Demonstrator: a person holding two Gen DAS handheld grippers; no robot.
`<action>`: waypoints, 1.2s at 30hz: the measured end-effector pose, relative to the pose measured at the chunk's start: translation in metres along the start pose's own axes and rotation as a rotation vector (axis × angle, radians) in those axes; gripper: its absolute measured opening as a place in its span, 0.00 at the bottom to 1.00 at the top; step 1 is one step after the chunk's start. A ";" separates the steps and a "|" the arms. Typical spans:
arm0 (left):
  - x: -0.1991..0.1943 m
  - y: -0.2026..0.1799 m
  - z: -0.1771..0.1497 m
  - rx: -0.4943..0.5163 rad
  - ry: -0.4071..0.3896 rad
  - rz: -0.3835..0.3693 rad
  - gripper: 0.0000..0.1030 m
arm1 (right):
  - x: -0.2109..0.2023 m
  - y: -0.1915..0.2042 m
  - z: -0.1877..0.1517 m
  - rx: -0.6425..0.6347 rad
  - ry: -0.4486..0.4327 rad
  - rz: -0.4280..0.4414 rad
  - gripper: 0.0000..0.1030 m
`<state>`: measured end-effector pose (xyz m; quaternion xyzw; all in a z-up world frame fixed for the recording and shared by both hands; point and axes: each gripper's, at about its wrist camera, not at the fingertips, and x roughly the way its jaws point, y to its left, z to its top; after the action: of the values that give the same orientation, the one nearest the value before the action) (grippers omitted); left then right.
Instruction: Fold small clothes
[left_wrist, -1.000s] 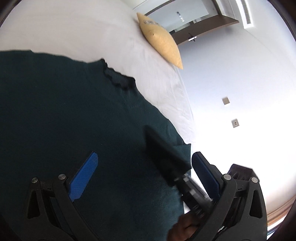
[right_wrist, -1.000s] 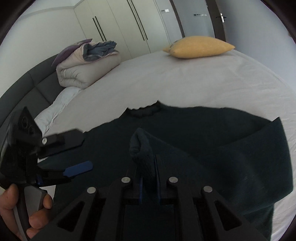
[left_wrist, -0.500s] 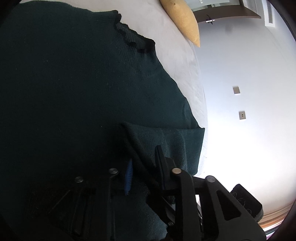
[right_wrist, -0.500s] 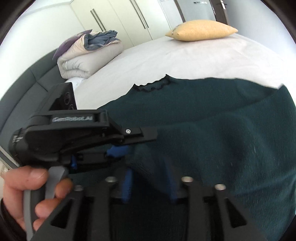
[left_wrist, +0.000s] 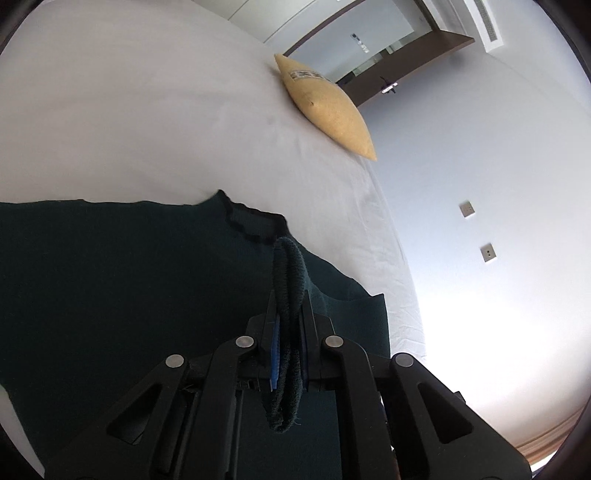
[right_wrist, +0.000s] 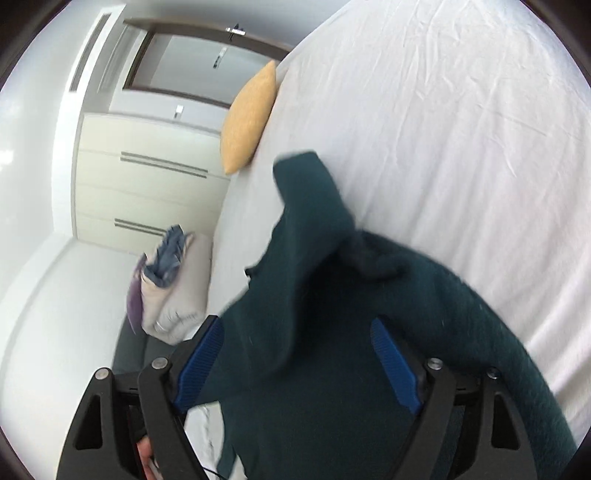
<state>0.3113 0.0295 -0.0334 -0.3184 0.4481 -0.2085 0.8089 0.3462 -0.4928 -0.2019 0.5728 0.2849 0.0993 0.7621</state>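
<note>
The left gripper (left_wrist: 289, 332) pinches a rolled fold of the dark green sweater (left_wrist: 110, 295) tight between its blue pads (raised above the garment). The right gripper (right_wrist: 299, 365) gapes wide, fabric draped between its fingers, over the white bed (right_wrist: 461, 129).

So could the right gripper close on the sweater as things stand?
Probably yes: the right gripper has its jaws open, and the dark green sweater already lies between them with nothing in the way.
</note>
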 end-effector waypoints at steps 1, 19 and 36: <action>-0.001 0.004 0.000 -0.010 -0.003 0.008 0.06 | 0.003 -0.001 0.003 0.024 -0.002 0.011 0.82; 0.022 0.093 -0.007 -0.097 0.033 0.152 0.06 | 0.059 0.003 0.031 0.086 0.075 0.019 0.80; 0.022 0.104 -0.019 -0.101 0.052 0.186 0.08 | 0.038 0.063 0.067 -0.164 0.143 0.042 0.81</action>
<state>0.3121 0.0835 -0.1270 -0.3103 0.5065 -0.1178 0.7958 0.4247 -0.5090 -0.1431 0.5057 0.3176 0.1787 0.7819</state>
